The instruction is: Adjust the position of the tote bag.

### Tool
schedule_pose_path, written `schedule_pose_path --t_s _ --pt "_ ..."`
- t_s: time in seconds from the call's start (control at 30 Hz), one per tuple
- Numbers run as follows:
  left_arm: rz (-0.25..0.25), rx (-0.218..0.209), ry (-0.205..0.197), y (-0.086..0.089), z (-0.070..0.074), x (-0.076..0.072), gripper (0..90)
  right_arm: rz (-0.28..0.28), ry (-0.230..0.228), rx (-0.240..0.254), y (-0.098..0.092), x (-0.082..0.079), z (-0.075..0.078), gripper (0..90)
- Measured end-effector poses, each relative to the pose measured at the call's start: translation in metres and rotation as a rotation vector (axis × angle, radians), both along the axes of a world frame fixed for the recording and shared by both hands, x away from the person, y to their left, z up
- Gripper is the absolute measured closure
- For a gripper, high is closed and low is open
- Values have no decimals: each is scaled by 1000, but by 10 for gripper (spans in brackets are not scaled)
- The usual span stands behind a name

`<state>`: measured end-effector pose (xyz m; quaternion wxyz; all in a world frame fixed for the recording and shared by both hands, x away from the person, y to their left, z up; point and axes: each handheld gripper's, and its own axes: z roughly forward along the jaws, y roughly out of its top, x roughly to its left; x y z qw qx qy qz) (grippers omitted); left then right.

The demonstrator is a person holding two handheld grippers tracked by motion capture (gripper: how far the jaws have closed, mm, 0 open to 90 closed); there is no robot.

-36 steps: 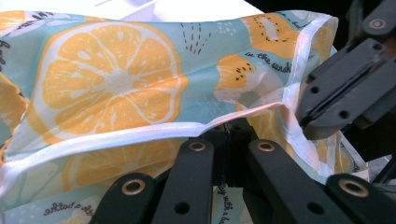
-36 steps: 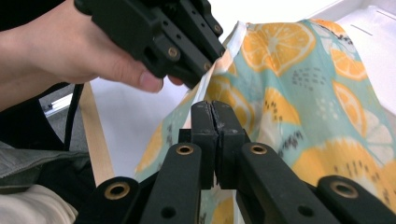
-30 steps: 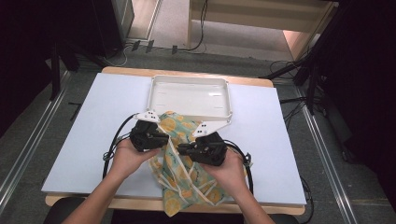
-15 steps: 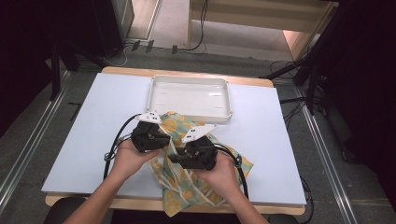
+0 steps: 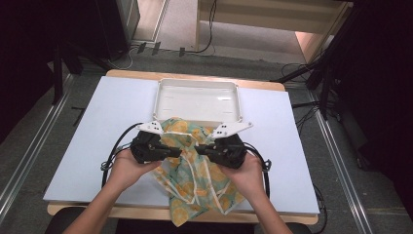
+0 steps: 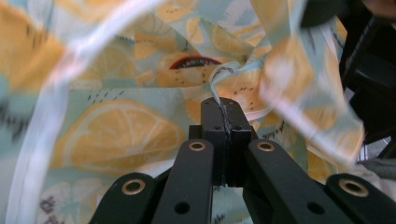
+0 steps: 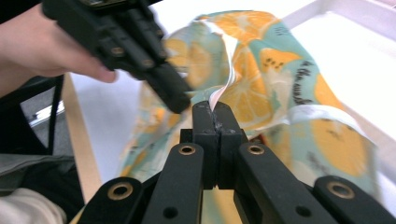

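While both grippers pinch white-trimmed edges of the thin orange-slice-print cloth (image 5: pixel 192 170) at the bench's near edge, left gripper (image 6: pixel 223 105) and right gripper (image 7: pixel 212 109) clamped, a jerk apart could slip the hem free.

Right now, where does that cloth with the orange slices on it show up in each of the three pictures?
High view: the cloth lies low in the middle, between the two hands, just below the white tray.
Left gripper view: the cloth spreads behind the shut jaws, an edge pinched between them.
Right gripper view: the cloth hangs centre and right, its white hem pinched at the jaw tips.
Shared landmark: the white tray, top right in the right gripper view.
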<state>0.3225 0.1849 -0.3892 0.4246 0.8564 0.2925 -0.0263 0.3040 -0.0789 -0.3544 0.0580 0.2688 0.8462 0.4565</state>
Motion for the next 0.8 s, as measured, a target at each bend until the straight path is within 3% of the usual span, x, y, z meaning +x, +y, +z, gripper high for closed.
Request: schedule_pose_path --t_s 0.27,0.8 --pt "5 8 17 18 -2 -5 900 -59 -15 13 -24 18 0 900" --pt "47 22 22 50 0 -15 900 -175 12 21 -67 41 -9 900"
